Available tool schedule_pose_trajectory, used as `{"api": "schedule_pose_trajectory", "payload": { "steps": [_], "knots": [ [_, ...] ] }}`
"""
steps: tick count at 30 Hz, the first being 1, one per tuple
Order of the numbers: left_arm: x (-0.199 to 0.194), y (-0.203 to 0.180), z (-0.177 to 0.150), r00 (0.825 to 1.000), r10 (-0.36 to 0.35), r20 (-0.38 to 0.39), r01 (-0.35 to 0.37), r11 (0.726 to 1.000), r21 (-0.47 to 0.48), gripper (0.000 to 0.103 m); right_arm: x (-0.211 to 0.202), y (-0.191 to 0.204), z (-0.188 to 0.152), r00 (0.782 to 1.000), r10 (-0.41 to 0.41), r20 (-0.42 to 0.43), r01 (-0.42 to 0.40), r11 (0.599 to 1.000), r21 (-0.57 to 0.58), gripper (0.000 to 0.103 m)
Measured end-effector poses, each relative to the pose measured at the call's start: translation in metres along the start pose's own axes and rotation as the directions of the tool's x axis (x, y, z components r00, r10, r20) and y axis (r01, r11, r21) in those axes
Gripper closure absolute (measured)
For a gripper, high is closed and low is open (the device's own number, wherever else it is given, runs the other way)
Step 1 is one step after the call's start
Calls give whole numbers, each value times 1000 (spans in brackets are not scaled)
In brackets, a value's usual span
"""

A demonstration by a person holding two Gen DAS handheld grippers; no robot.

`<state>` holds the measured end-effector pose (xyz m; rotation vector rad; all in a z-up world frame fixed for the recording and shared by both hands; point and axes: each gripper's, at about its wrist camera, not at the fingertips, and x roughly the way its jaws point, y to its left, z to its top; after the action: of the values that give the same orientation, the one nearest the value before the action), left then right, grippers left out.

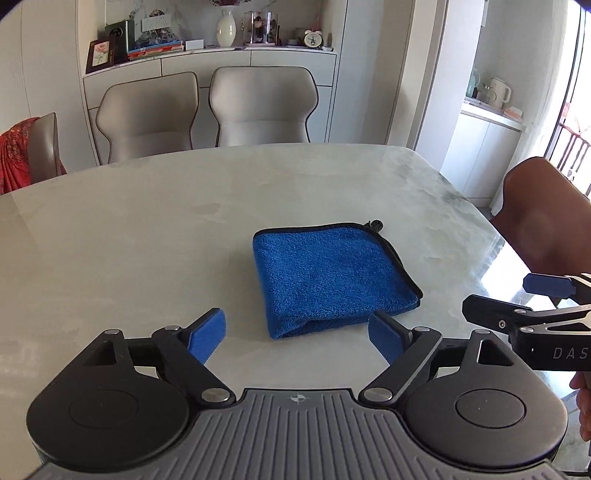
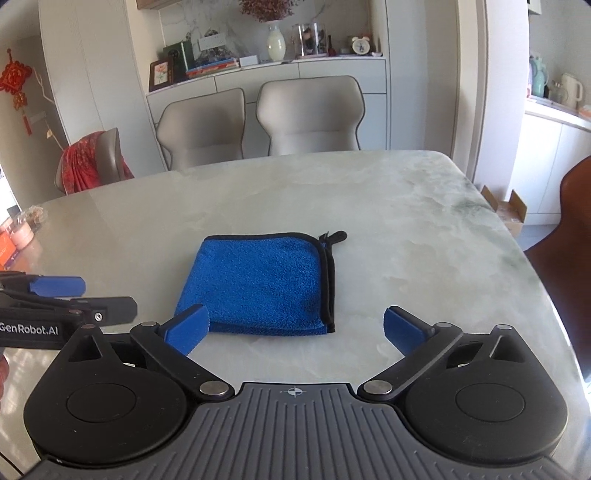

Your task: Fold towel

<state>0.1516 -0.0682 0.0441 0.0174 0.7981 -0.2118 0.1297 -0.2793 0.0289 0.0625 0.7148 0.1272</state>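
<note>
Nearest our lens on the left: left gripper (image 1: 297,334), grey ribbed body, black linkage arms, blue pads (image 1: 207,339) spread wide, nothing between them. We hold it low over the table (image 1: 147,229), just short of the towel's near folded edge.

On the right: right gripper (image 2: 295,330), same build, fingers equally wide apart and empty. Its left pad (image 2: 186,328) overlaps the towel's near left corner in view; we cannot tell whether it touches.

Each gripper shows in the other's camera: the right one enters at the right edge of the left view (image 1: 517,299), the left one at the left edge of the right view (image 2: 74,299), so they sit side by side, close together.

Item: blue towel (image 1: 328,278) (image 2: 258,288), terry cloth, black piping, folded into a compact square, lying flat near the table's middle, just ahead of both grippers. A small black hanging loop (image 2: 336,236) sticks out at its far right corner.

Surface: pale marble-pattern table, glossy.

Beyond: two beige chairs (image 1: 207,110) at the far side, a brown chair (image 1: 543,210) at right, a chair draped in red cloth (image 2: 88,162) at left, and a sideboard carrying a white vase (image 1: 226,27).
</note>
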Motion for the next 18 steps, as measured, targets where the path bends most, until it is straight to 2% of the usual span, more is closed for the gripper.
{"api": "schedule_pose_trajectory", "payload": {
  "steps": [8, 18],
  "knots": [
    [-24, -4, -18, 994, 97, 39, -96, 995, -28, 14, -27, 4, -8, 1000, -4, 20, 4, 1000, -1, 1],
    [-35, -4, -26, 990, 138, 27, -136, 989, -66, 14, -44, 8, -18, 1000, -5, 28, 6, 1000, -15, 1]
  ]
}}
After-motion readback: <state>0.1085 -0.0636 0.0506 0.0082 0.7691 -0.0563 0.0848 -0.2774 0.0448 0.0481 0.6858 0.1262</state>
